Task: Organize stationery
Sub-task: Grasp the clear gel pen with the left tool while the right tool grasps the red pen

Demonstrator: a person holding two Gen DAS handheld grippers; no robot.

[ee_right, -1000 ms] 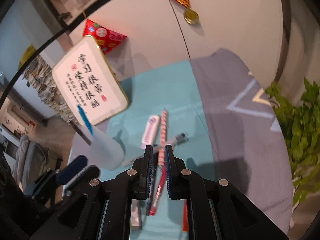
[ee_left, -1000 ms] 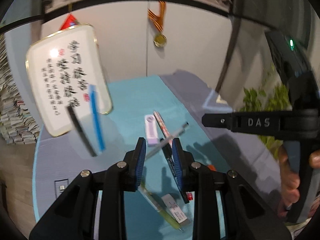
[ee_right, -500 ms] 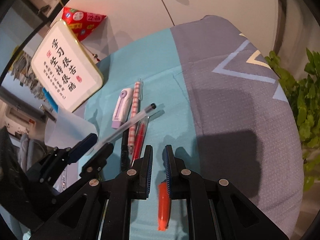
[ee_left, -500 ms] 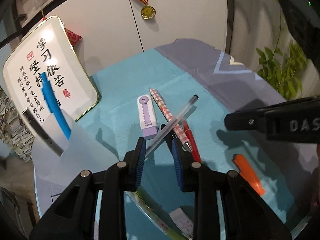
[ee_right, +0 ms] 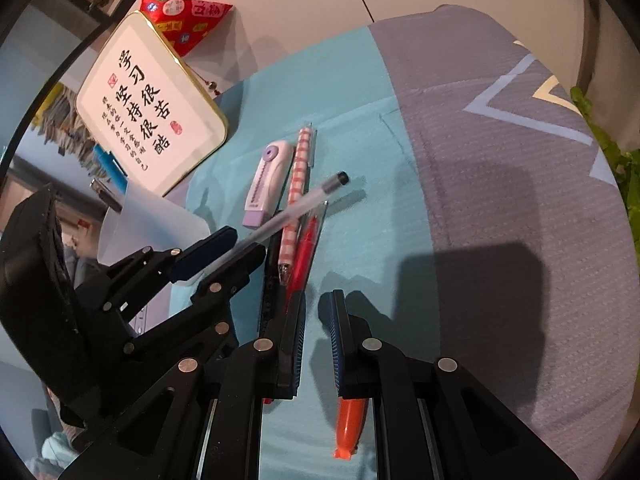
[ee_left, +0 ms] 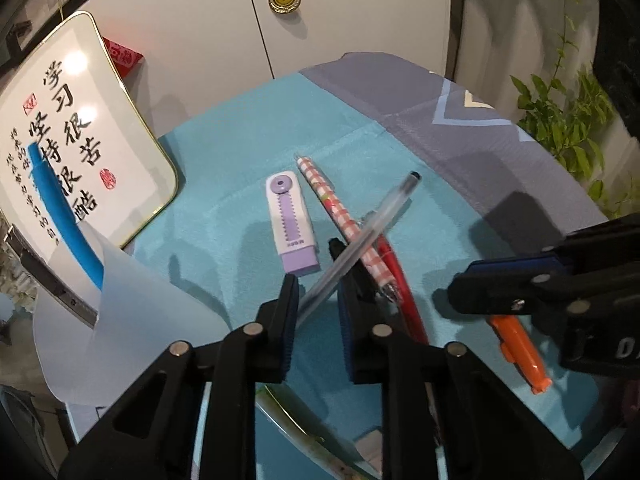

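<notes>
My left gripper [ee_left: 314, 308] is pinching a clear pen [ee_left: 362, 236] near its back end, so most of the barrel sticks out ahead of the jaws and slants up over the desk. My right gripper [ee_right: 318, 344] holds nothing; its jaws stand slightly apart, hanging over an orange marker [ee_right: 350, 426] that lies on the teal mat [ee_left: 240, 168] just below them.

Under the raised pen lie a checked pen [ee_left: 340, 216], a red pen [ee_left: 402, 284] and a black pen [ee_right: 272, 280], packed side by side, with a purple eraser [ee_left: 292, 222] just to their left. To my far left stands a white cup [ee_left: 128, 320] already holding a blue pen [ee_left: 60, 216] and a dark one; a framed sign [ee_left: 80, 128] leans behind it.

I judge the pen is bound for that cup. The risk is the grip: held so far back, the long front end could pivot or slide between the pads if I swing fast. The tip could also catch the cup's thin rim or the pens inside and tip the cup. On the right, closing crookedly could roll the marker away.
</notes>
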